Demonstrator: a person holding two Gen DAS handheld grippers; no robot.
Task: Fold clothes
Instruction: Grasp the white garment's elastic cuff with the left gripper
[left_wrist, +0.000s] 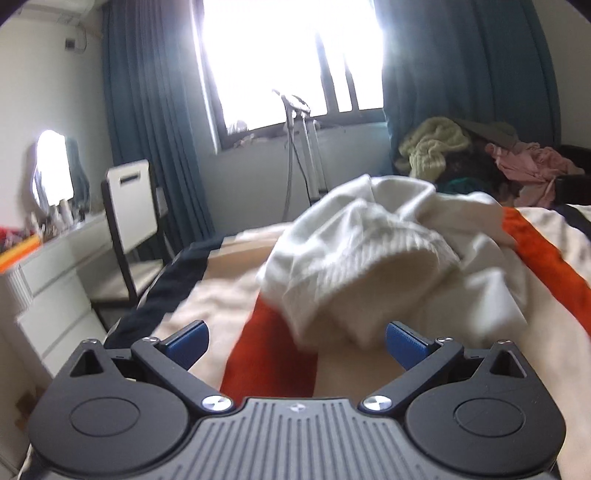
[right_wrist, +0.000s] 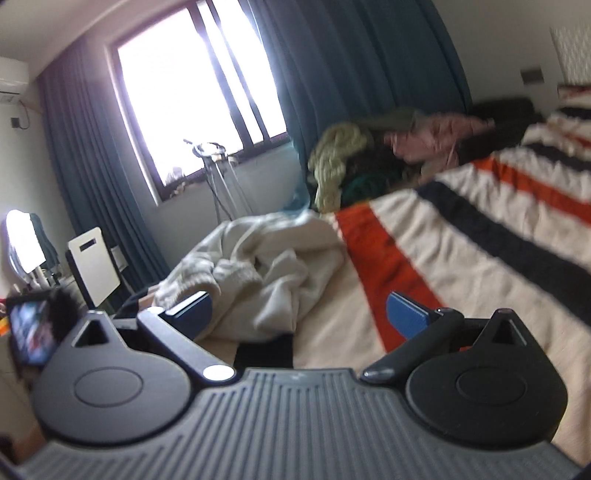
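Note:
A crumpled white sweatshirt lies on the striped bedspread, its ribbed cuff opening facing me. My left gripper is open just in front of that cuff, blue pads wide apart, the cuff's lower edge hanging between them without being pinched. In the right wrist view the same white sweatshirt sits bunched near the bed's left edge. My right gripper is open, low over the bed, with the garment's near edge just beyond its left pad and nothing held.
A heap of clothes, yellow-green knit, pink and dark pieces, lies at the far end of the bed by the teal curtain. A white chair and white dresser stand left of the bed. A garment steamer stand is under the window.

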